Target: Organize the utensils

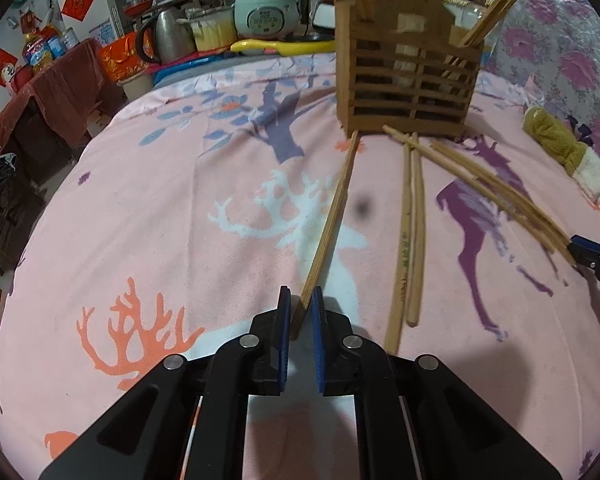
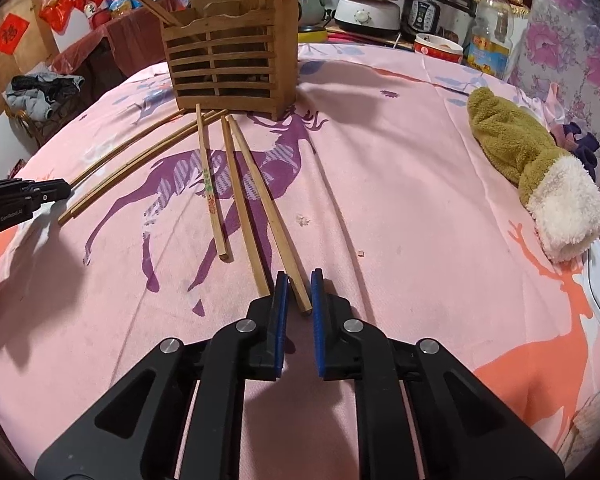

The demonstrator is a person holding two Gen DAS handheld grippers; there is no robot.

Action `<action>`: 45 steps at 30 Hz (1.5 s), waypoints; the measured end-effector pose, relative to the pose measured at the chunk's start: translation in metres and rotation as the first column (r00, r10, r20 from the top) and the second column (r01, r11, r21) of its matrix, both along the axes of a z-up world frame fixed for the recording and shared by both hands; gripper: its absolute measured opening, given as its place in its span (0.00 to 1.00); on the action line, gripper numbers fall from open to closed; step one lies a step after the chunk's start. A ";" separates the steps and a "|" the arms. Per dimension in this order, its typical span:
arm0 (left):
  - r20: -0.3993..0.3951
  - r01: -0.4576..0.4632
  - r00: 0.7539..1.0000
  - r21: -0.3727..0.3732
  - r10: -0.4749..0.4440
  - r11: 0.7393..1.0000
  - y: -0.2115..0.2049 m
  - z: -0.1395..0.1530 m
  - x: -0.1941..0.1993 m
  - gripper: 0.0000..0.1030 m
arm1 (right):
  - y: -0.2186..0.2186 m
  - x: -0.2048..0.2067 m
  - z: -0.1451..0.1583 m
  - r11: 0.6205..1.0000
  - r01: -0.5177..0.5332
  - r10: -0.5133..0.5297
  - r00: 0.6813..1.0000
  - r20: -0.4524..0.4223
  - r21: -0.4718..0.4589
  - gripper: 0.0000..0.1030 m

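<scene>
On the soft pink deer-print cloth (image 1: 180,200), slim square-cut wooden chopsticks (image 2: 236,200) fan out from the slatted wooden holder (image 2: 228,68) at twelve o'clock, the left gripper (image 1: 301,304) with blue-padded jaws parted astride one stick's (image 1: 328,220) near end, the right gripper (image 2: 299,288) likewise parted around another (image 2: 268,204)

each hand-held gripper (image 1: 301,308) (image 2: 299,292) is matte black with blue ribbed finger pads (image 1: 285,320) and silver round screws.
</scene>
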State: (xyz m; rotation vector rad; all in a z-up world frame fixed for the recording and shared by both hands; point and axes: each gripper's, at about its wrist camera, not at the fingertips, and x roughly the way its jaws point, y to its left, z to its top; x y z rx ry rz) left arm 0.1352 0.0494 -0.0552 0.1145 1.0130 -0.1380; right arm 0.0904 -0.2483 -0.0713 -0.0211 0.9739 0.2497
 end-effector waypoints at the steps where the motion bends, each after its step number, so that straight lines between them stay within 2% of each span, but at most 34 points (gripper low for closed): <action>1: 0.014 0.002 1.000 -0.003 -0.002 1.000 -0.001 0.003 -0.002 0.10 | 0.000 -0.001 0.001 1.000 0.003 -0.003 1.000 0.007 -0.001 0.10; 9: 0.152 0.006 0.988 -0.104 0.010 0.995 0.001 0.048 -0.028 0.07 | -0.002 -0.022 0.037 0.997 -0.003 -0.008 0.989 0.147 0.077 0.08; 12: 0.170 0.019 0.986 -0.117 0.001 0.993 -0.004 0.057 -0.032 0.04 | -0.001 -0.027 0.048 0.995 -0.011 -0.009 0.982 0.190 0.102 0.08; 17: 0.173 0.012 0.985 -0.162 0.017 0.987 -0.002 0.065 -0.034 0.02 | -0.005 -0.031 0.052 0.990 -0.004 -0.024 0.979 0.200 0.139 0.08; 19: 0.166 0.019 0.986 -0.159 0.008 0.987 -0.003 0.064 -0.034 0.02 | -0.005 -0.030 0.052 0.990 -0.006 -0.022 0.979 0.200 0.140 0.08; 21: 0.120 0.028 0.993 -0.154 -0.010 0.988 -0.006 0.054 -0.031 0.04 | -0.004 -0.030 0.051 0.990 -0.003 -0.025 0.980 0.196 0.140 0.08; 22: 0.104 0.030 0.994 -0.153 -0.015 0.988 -0.007 0.049 -0.030 0.12 | -0.005 -0.029 0.051 0.990 -0.003 -0.025 0.981 0.191 0.141 0.08; 23: 0.083 0.029 0.996 -0.149 -0.017 0.988 -0.008 0.042 -0.027 0.24 | -0.005 -0.029 0.050 0.990 -0.005 -0.022 0.982 0.187 0.143 0.08; 24: 0.064 0.021 0.998 -0.140 -0.012 0.990 -0.009 0.034 -0.023 0.27 | -0.005 -0.028 0.049 0.989 -0.003 -0.024 0.983 0.182 0.145 0.08; 29: -0.030 0.008 0.999 -0.136 -0.013 0.991 -0.011 0.015 0.003 0.27 | -0.006 -0.025 0.045 0.989 0.004 -0.028 0.987 0.161 0.146 0.08; 35: -0.081 0.012 0.997 -0.098 -0.020 0.995 -0.023 -0.001 0.026 0.27 | -0.008 -0.022 0.042 0.989 0.013 -0.034 0.989 0.146 0.146 0.08; 39: -0.080 0.032 0.996 -0.041 -0.035 0.999 -0.026 -0.008 0.023 0.29 | -0.008 -0.021 0.040 0.990 0.016 -0.035 0.990 0.135 0.143 0.08; 42: -0.084 0.033 0.996 -0.067 -0.039 0.997 -0.015 -0.008 0.014 0.28 | -0.010 -0.021 0.039 0.989 0.017 -0.038 0.990 0.137 0.146 0.08; 45: -0.072 0.056 0.996 -0.057 -0.060 0.997 -0.006 -0.006 -0.005 0.28 | -0.012 -0.019 0.038 0.988 0.024 -0.045 0.991 0.130 0.155 0.08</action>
